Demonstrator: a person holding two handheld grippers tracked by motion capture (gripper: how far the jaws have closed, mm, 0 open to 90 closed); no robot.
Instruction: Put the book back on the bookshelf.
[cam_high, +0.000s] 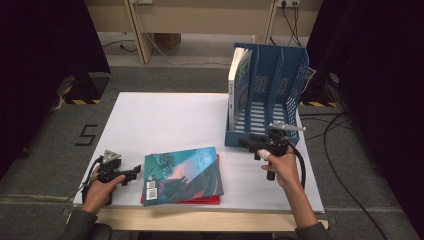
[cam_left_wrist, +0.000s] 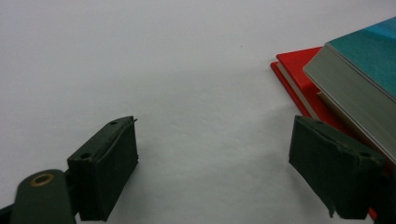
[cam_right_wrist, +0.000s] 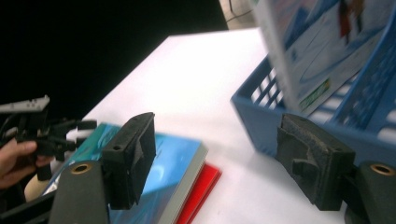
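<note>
Right gripper (cam_high: 246, 144) gaping wide, empty, by blue rack (cam_high: 295, 75). Left gripper (cam_high: 136, 171) open at teal book's (cam_high: 182, 175) nine o'clock. Could just shove book sideways instead of gripping.

A teal-covered book (cam_high: 183, 172) is lying flat on a red book (cam_high: 212, 199) near the front edge of the white surface (cam_high: 165, 120), barcode corner facing the person. A third book (cam_high: 240, 80) is standing upright in the leftmost slot of the blue file rack (cam_high: 280, 85).
</note>
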